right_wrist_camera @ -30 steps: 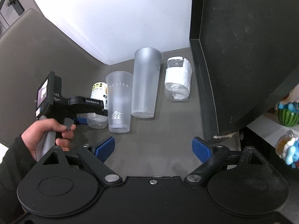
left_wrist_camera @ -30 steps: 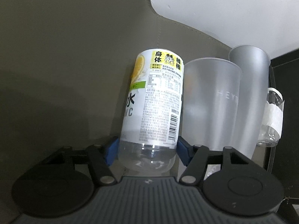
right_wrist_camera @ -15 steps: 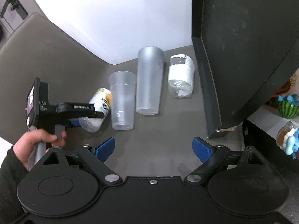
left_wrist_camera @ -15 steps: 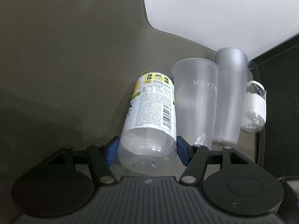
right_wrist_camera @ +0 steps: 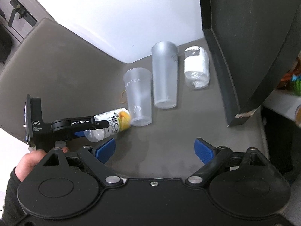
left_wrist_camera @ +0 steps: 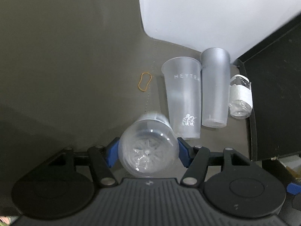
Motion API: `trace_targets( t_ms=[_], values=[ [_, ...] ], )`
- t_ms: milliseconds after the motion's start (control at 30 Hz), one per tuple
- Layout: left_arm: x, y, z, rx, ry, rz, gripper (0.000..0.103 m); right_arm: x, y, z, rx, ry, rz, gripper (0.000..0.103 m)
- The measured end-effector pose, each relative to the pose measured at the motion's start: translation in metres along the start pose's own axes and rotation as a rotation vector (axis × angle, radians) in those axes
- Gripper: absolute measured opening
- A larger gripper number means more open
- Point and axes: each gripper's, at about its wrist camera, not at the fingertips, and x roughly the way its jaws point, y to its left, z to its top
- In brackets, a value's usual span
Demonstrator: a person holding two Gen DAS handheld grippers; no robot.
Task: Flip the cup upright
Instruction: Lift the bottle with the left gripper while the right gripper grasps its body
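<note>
My left gripper (left_wrist_camera: 147,153) is shut on a clear plastic bottle (left_wrist_camera: 147,146) with a yellow and white label. It holds the bottle lifted and tilted, base toward the camera; the bottle shows in the right wrist view (right_wrist_camera: 111,125) too. A frosted cup marked HEYTEA (left_wrist_camera: 183,98) and a taller frosted cup (left_wrist_camera: 215,88) stand side by side on the grey mat; they also show in the right wrist view, the HEYTEA cup (right_wrist_camera: 139,96) and the taller cup (right_wrist_camera: 165,75). My right gripper (right_wrist_camera: 155,150) is open and empty, well short of the cups.
A small clear bottle with a white label (left_wrist_camera: 240,98) lies beside the black wall panel (left_wrist_camera: 272,94). A rubber band (left_wrist_camera: 144,82) lies on the mat left of the cups. A white wall rises behind.
My left gripper has pulled the bottle up and back from the cups and tipped it, so its base now faces the camera. A rubber band has come into view. The right gripper stayed open.
</note>
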Motion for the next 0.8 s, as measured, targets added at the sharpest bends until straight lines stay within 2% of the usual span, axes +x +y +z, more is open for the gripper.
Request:
trace_targets(
  t_ms=[233, 367, 433, 567, 800],
  values=[
    [-0.027, -0.001, -0.013, 0.007, -0.033, -0.042, 0.062, 0.009, 0.008, -0.011, 0.058, 0.009, 0.097, 0.099],
    [-0.040, -0.004, -0.019, 0.014, -0.040, -0.065, 0.062, 0.014, 0.004, -0.014, 0.139, 0.015, 0.149, 0.101],
    [-0.048, -0.009, -0.022, 0.032, -0.055, -0.065, 0.062, 0.018, -0.001, -0.016, 0.224, 0.029, 0.223, 0.103],
    [-0.066, -0.018, -0.029, 0.056, -0.078, -0.086, 0.062, 0.025, -0.007, -0.018, 0.337, 0.050, 0.302, 0.103],
    [-0.090, -0.028, -0.046, 0.066, -0.114, -0.108, 0.062, 0.047, -0.014, -0.024, 0.456, 0.060, 0.357, 0.103]
  ],
)
